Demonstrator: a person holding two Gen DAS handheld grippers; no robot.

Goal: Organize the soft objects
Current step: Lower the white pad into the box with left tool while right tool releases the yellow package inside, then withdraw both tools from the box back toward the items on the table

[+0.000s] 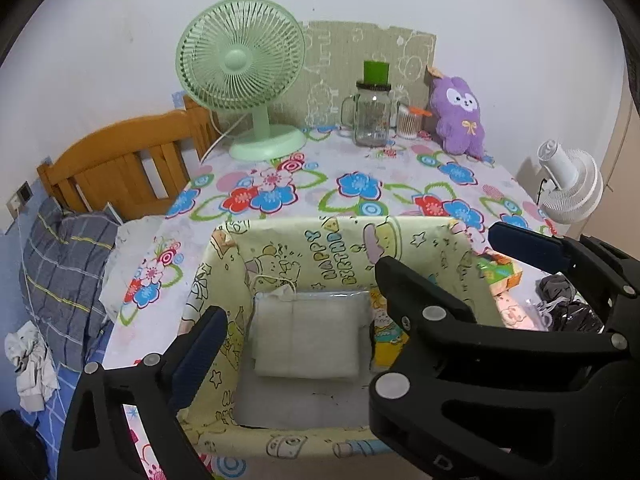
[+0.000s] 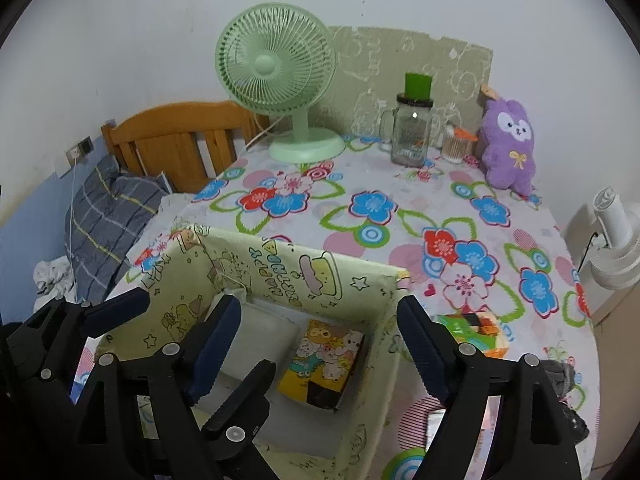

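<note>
A yellow cartoon-print box (image 1: 304,248) (image 2: 280,268) stands at the table's near edge. Inside lie a white folded pad in clear wrap (image 1: 308,332) (image 2: 260,332) and a yellow cartoon tissue pack (image 2: 324,360) (image 1: 386,340). My left gripper (image 1: 296,292) is open and empty over the box; it also shows at lower left in the right wrist view (image 2: 184,308). My right gripper (image 2: 316,320) is open and empty over the box's right half, and shows in the left wrist view (image 1: 452,252). An orange-green pack (image 2: 476,332) (image 1: 500,276), a pink pack (image 1: 516,312) and dark cloth (image 1: 560,296) (image 2: 560,376) lie right of the box.
On the flowered tablecloth (image 1: 360,188) stand a green fan (image 1: 244,76), a glass jar (image 1: 372,116), a cotton-swab cup (image 1: 410,120) and a purple plush (image 1: 460,116). A bed with wooden headboard (image 1: 120,168) lies left. A white fan (image 1: 572,184) stands right.
</note>
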